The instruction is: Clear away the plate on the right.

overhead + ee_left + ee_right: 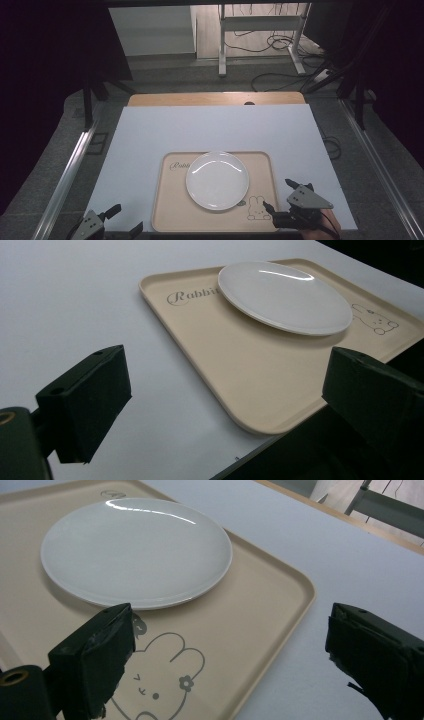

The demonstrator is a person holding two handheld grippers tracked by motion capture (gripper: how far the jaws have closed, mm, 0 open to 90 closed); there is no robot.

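A round white plate [217, 180] [285, 295] [135, 545] lies near the middle of a beige tray [165, 205] [200, 335] [265, 595] that has a rabbit drawing [257, 209] [160, 675] in its near right corner. My left gripper [127, 218] [227, 365] is open at the table's near edge, just left of the tray's near left corner, holding nothing. My right gripper [278, 194] [230, 620] is open over the tray's near right rim, one jaw above the rabbit drawing and the other outside the rim. Neither touches the plate.
The tray sits on a white board [200, 130] that covers a wooden table [215, 98]. Metal rails [65, 175] [385, 175] run along both sides. Beyond the far edge are a desk frame [222, 45] and floor cables [280, 42].
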